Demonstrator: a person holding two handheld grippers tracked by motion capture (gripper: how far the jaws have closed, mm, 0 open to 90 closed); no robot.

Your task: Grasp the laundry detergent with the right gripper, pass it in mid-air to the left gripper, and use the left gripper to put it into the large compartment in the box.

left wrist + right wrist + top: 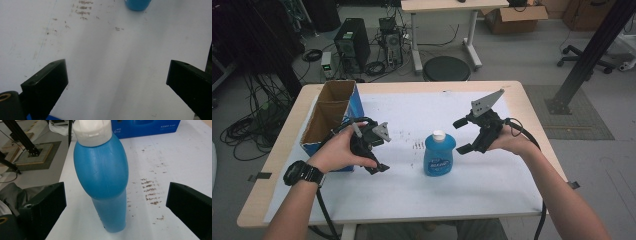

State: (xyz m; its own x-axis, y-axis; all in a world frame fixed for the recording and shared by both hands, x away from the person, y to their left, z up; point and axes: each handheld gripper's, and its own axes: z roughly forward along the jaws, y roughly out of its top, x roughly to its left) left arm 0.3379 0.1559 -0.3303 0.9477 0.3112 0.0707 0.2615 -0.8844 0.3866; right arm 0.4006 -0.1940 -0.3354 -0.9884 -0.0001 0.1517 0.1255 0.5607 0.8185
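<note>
A blue plastic bottle [439, 154] with a white cap stands upright in the middle of the white-covered table [492, 185]. My right gripper [462, 135] hovers just to its right, open, with its jaws pointing at the bottle. In the right gripper view the bottle [103, 175] rises close ahead between the spread jaws of the right gripper [116, 195], untouched. My left gripper [379, 152] sits to the bottle's left, open and tilted down at the table. In the left gripper view the left gripper [116, 72] frames bare white sheet, with the bottle's base [138, 4] at the top edge.
An open cardboard box with a blue side [329, 117] stands at the table's left edge, behind my left hand; it shows as a blue box [147, 127] beyond the bottle. Dark smudges [417, 145] mark the sheet. A round stool [446, 68] stands behind the table.
</note>
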